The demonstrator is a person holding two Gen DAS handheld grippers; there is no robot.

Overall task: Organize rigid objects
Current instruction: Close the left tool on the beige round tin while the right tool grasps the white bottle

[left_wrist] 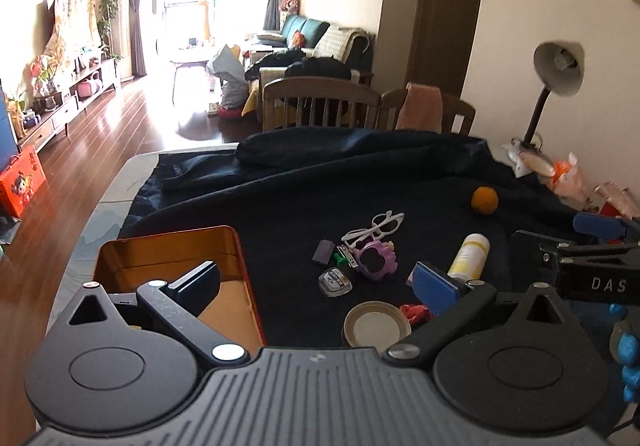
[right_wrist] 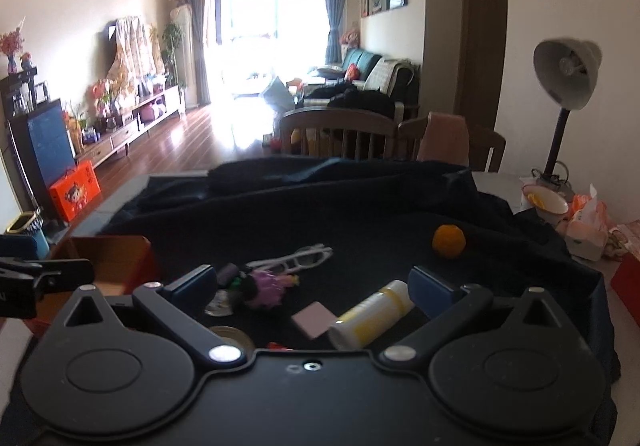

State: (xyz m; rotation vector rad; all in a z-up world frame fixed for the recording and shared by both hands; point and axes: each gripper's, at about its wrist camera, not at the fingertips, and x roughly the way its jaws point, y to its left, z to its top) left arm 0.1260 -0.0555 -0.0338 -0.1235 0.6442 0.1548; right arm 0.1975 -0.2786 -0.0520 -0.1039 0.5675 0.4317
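Small objects lie on a dark cloth [left_wrist: 360, 185]: white glasses [left_wrist: 376, 226], a purple toy [left_wrist: 376, 260], a purple eraser [left_wrist: 324, 250], a clear tag [left_wrist: 335, 282], a round metal lid [left_wrist: 377, 326], a red wrapper [left_wrist: 416, 312], a yellow-white bottle [left_wrist: 469, 254] and an orange [left_wrist: 485, 200]. An open orange tin box [left_wrist: 160, 258] sits at left. My left gripper [left_wrist: 316, 288] is open and empty, above the lid. My right gripper [right_wrist: 314, 288] is open and empty, over the bottle [right_wrist: 372, 318] and a pink card [right_wrist: 313, 318].
A desk lamp [left_wrist: 554, 81], a bowl [right_wrist: 546, 201] and snack packets [right_wrist: 588, 226] stand at the table's right side. Wooden chairs [left_wrist: 320, 101] line the far edge. The right gripper's body [left_wrist: 592, 270] shows at right in the left wrist view.
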